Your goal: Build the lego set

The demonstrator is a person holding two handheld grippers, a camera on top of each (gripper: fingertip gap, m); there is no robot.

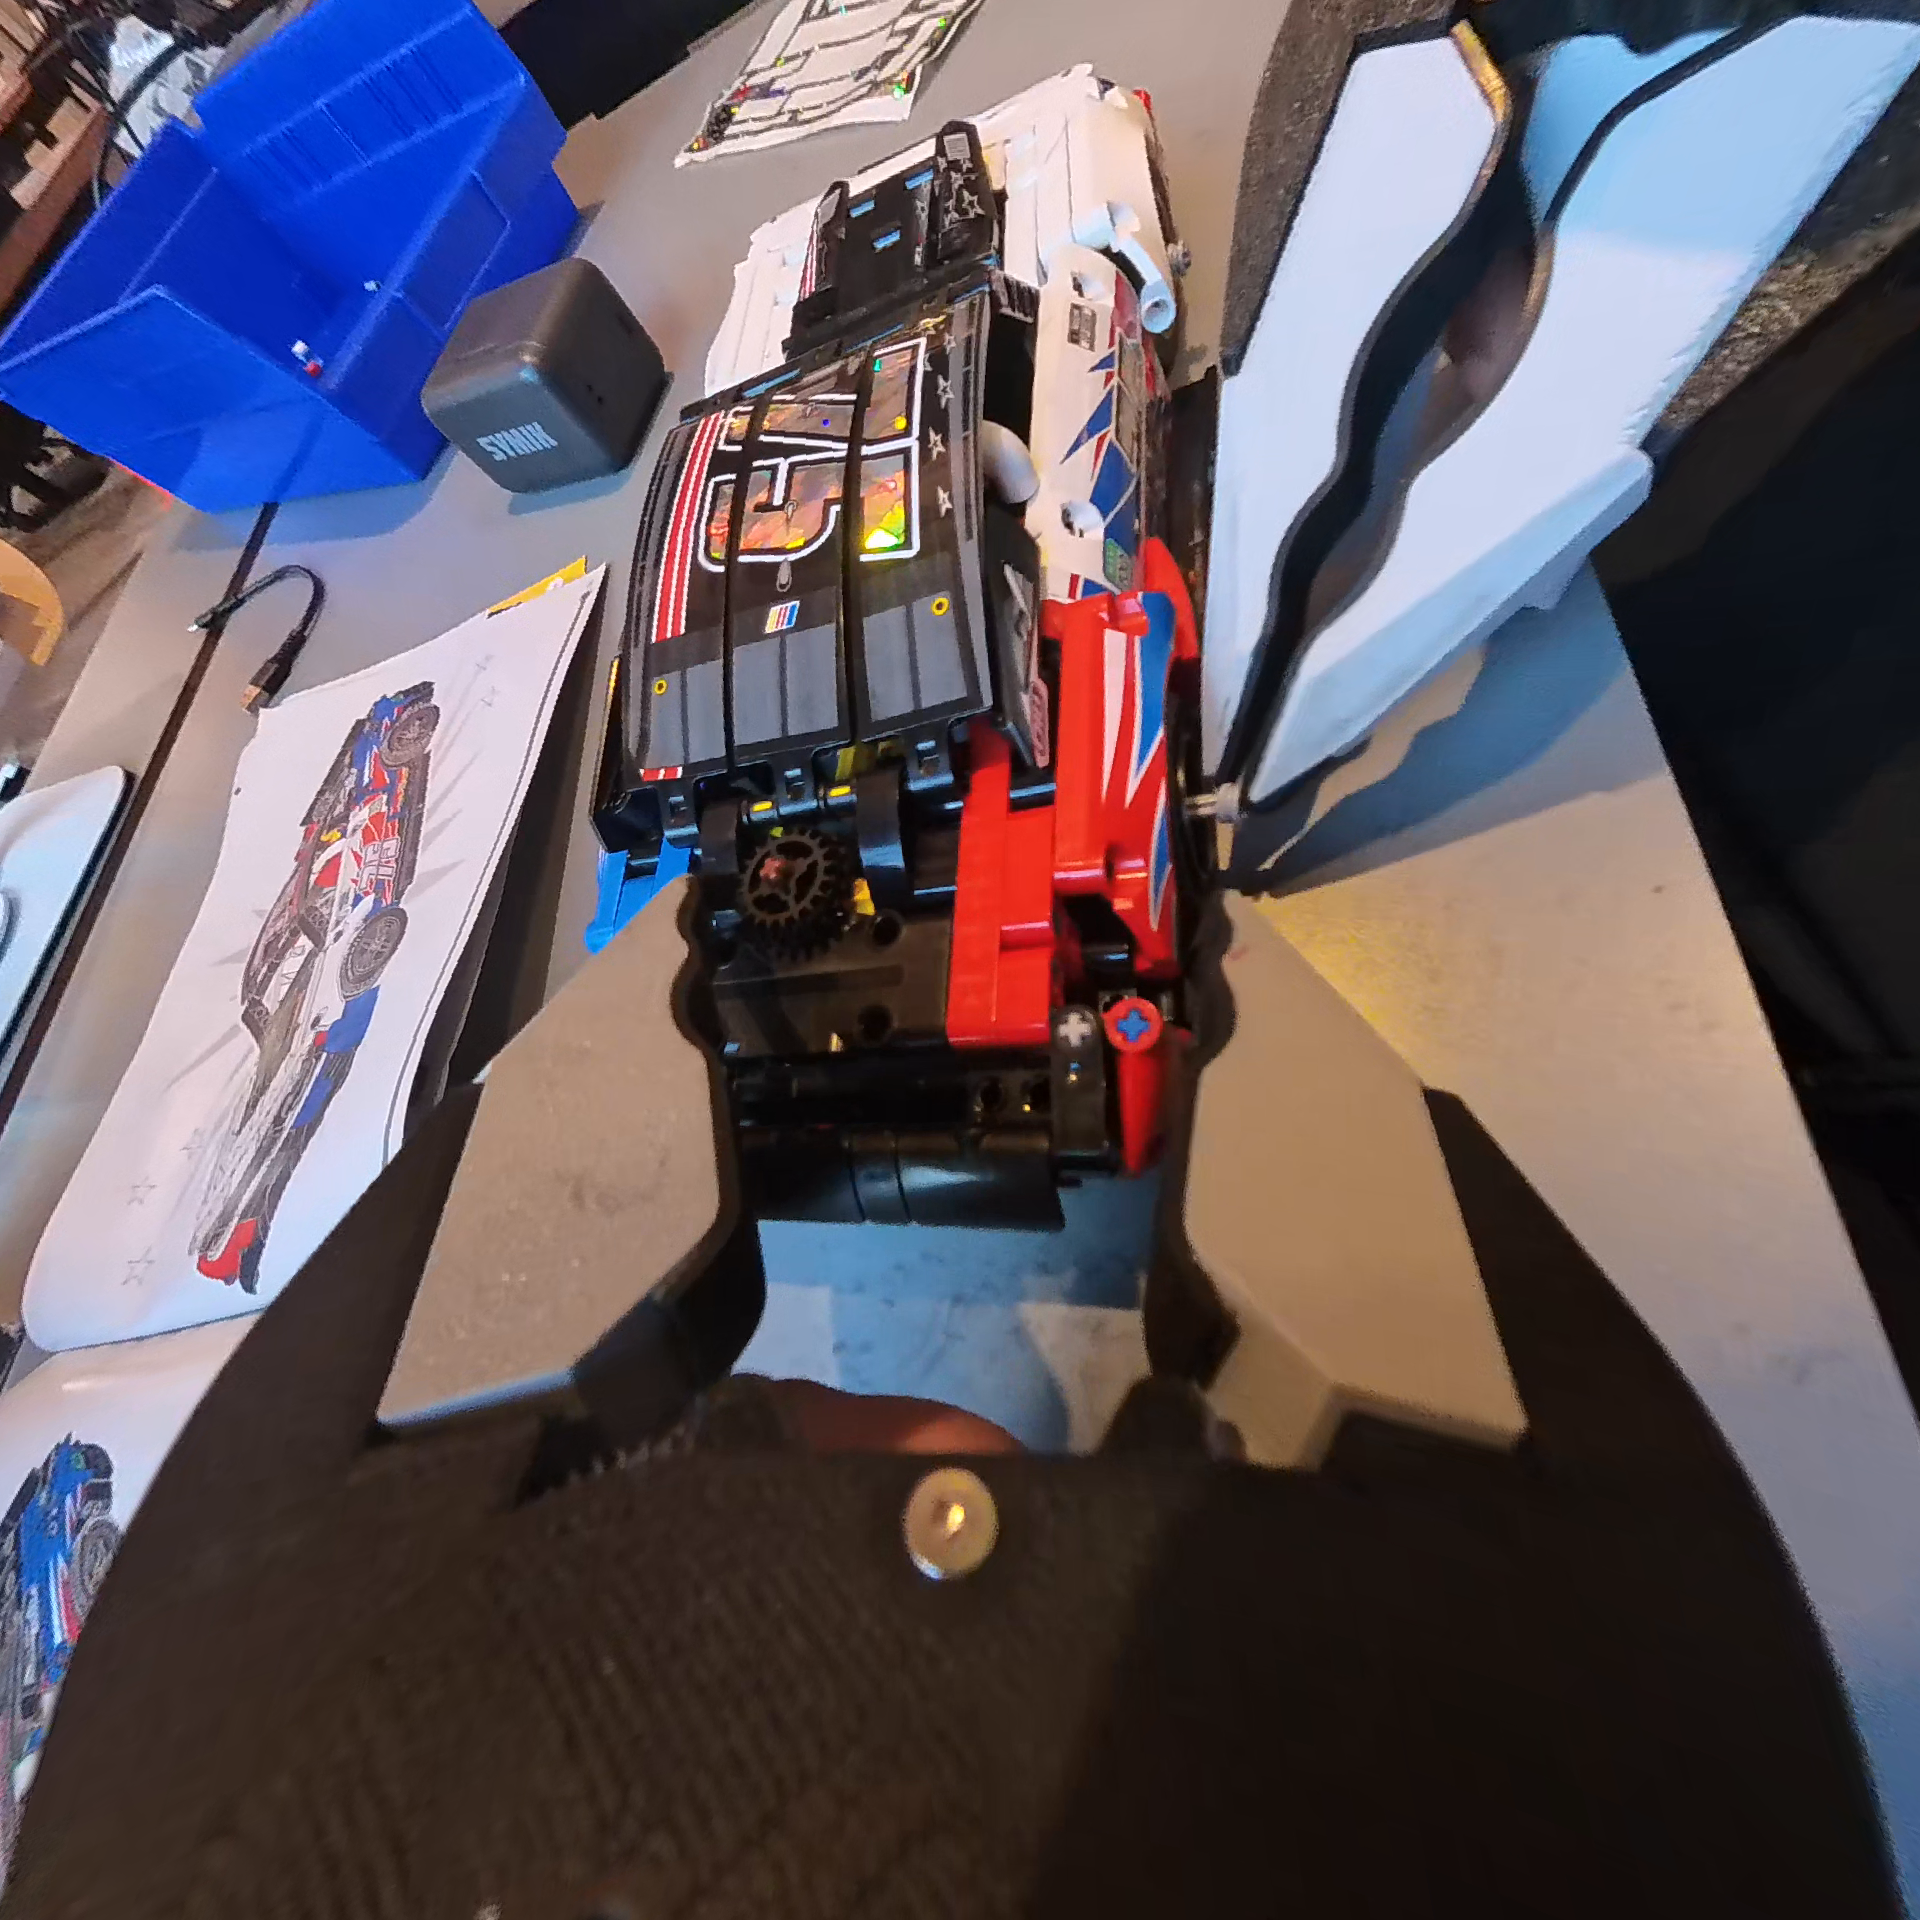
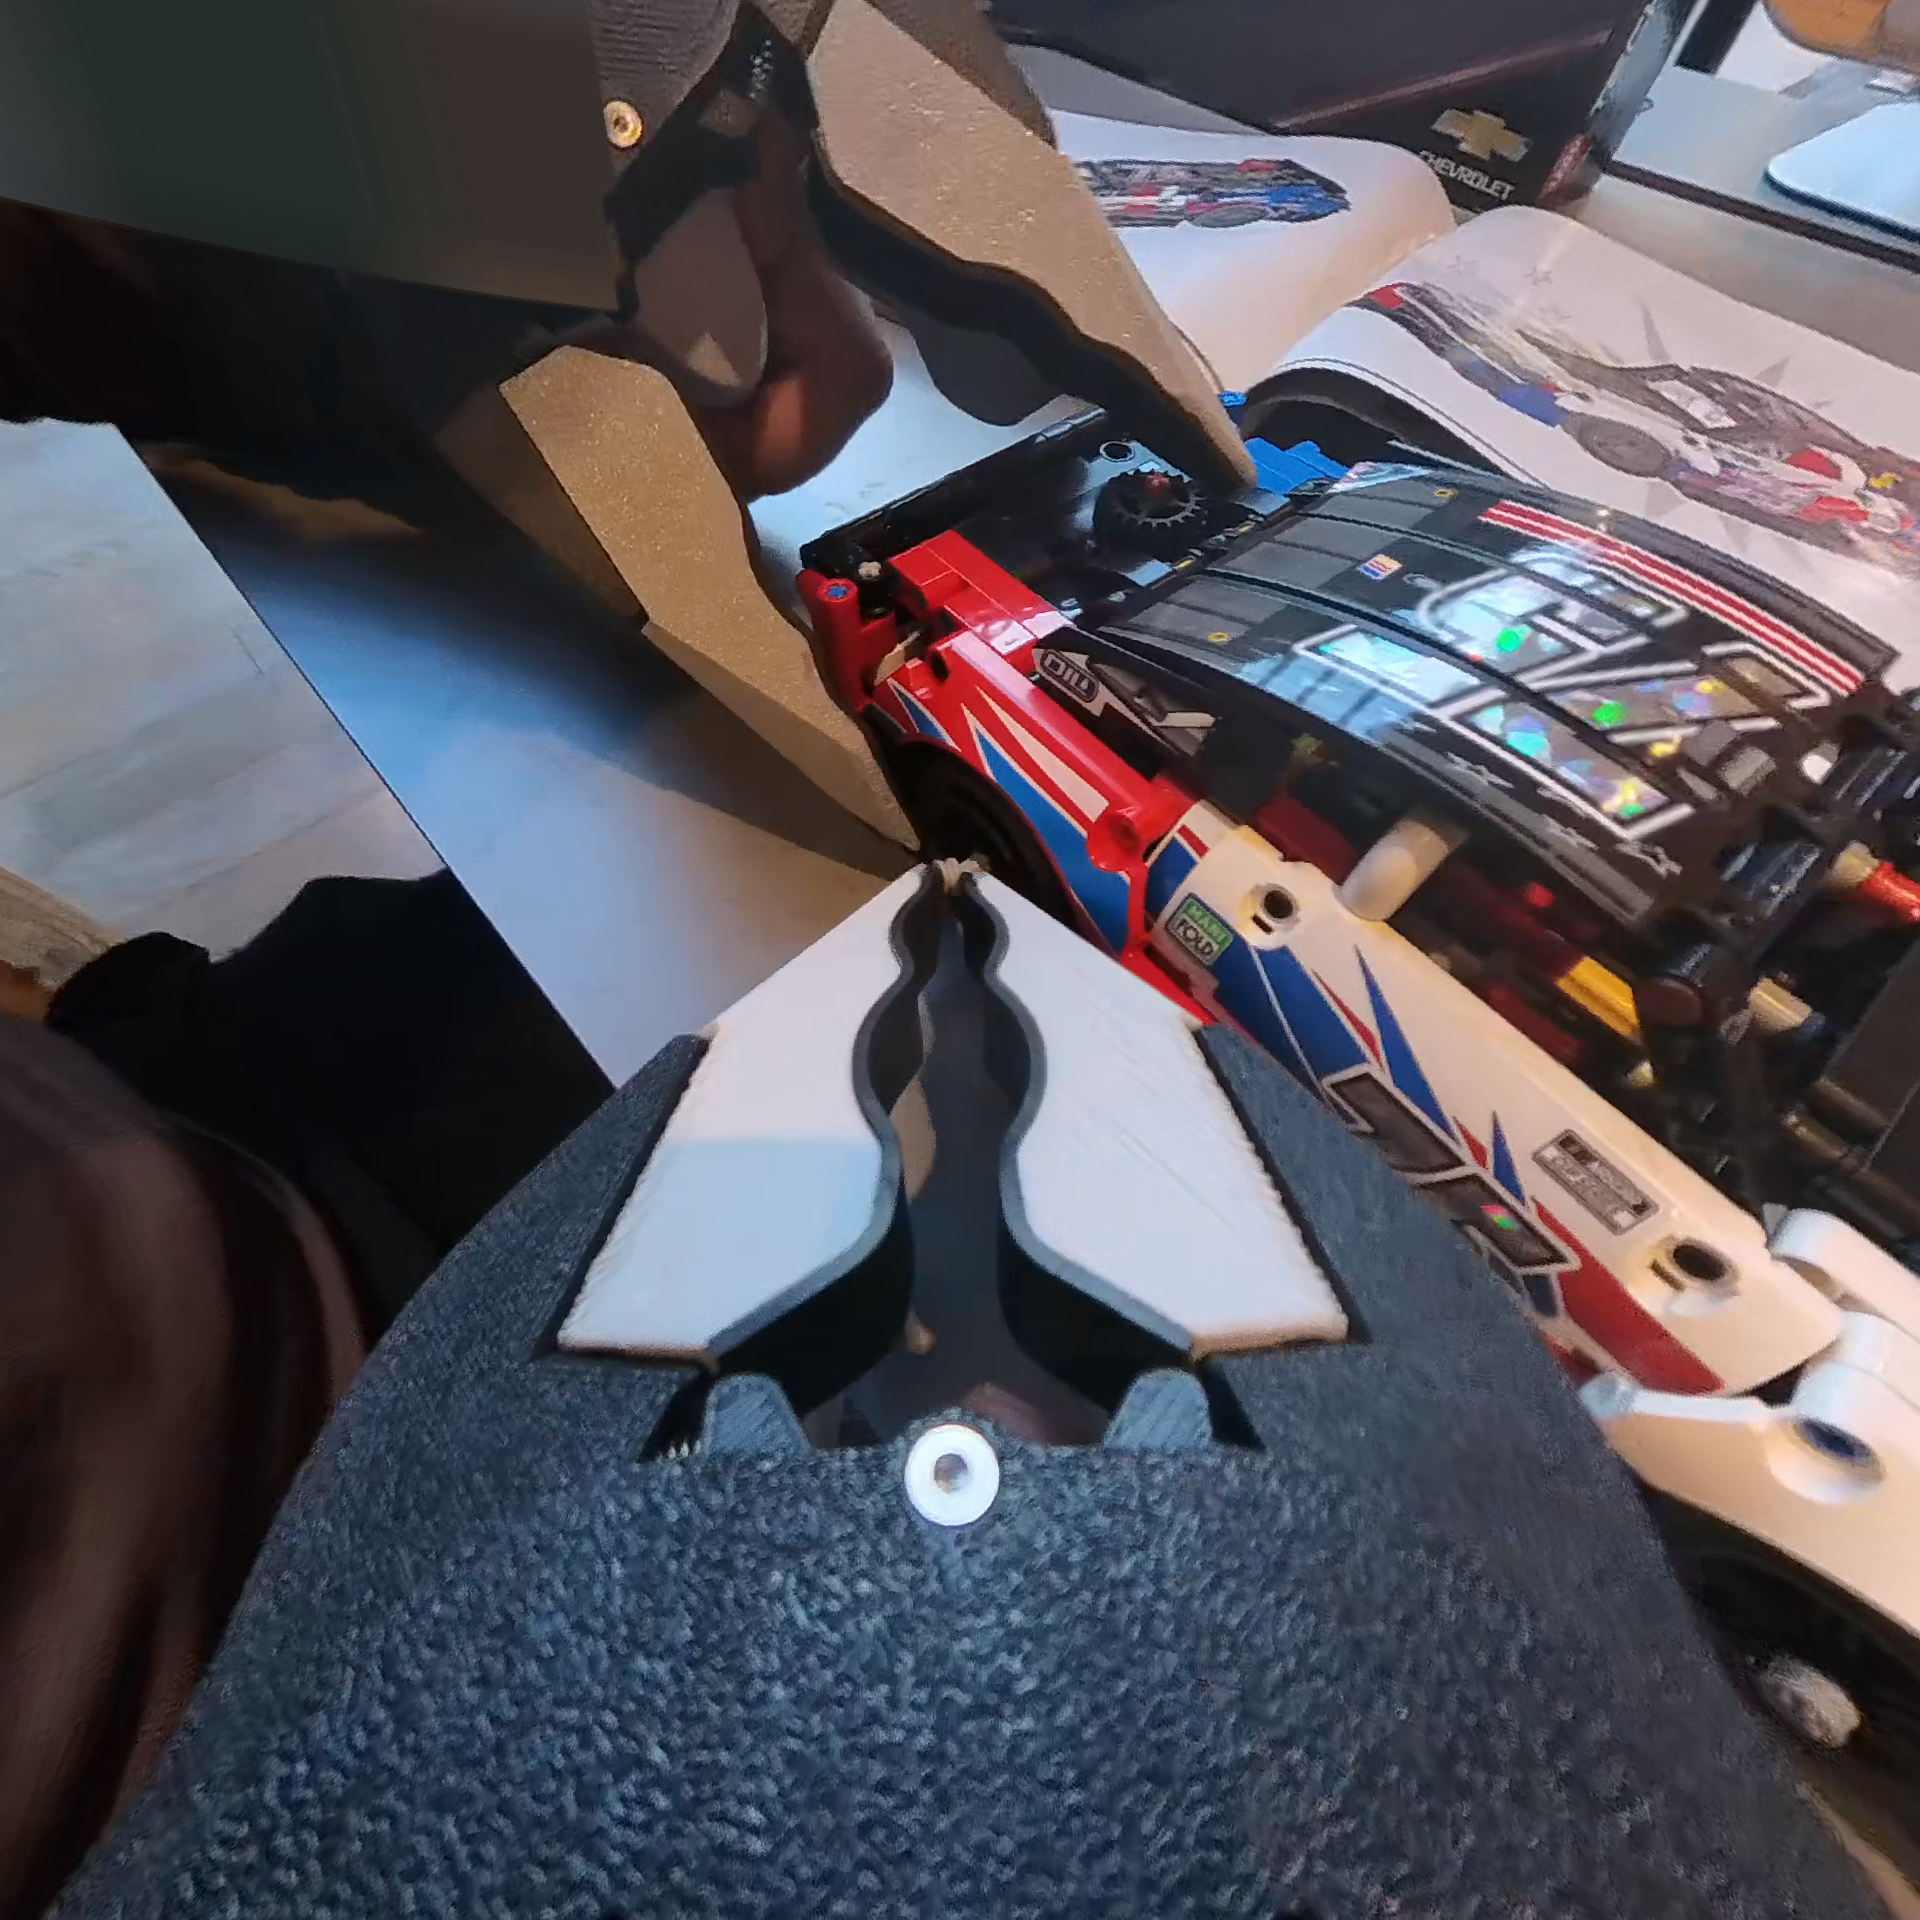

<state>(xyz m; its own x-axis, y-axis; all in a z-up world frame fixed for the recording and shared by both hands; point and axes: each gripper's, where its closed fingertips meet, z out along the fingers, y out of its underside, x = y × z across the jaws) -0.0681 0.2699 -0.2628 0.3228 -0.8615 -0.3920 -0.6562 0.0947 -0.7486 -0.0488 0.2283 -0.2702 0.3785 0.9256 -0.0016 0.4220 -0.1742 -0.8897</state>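
Note:
The lego car (image 1: 821, 623) lies on the grey table (image 1: 1507, 1039), with a black stickered roof, red rear fender and white side; it also shows in the right wrist view (image 2: 1351, 831). My left gripper (image 1: 956, 925), with grey fingers, clamps the car's rear end across its width, beside a black gear (image 1: 795, 883). It shows in the right wrist view (image 2: 1060, 644) too. My right gripper (image 2: 948, 883), with white fingers, is shut on a small light pin (image 2: 948, 868) at the red rear wheel arch (image 2: 997, 821). The left wrist view shows it (image 1: 1231, 805) from the side.
An open instruction booklet (image 1: 312, 935) lies left of the car. A blue bin (image 1: 291, 260), a dark grey box (image 1: 551, 374), a black cable (image 1: 270, 644) and a sticker sheet (image 1: 831, 73) sit farther back. The table edge (image 1: 1662, 675) runs right of the car. A black set box (image 2: 1455, 104) stands behind.

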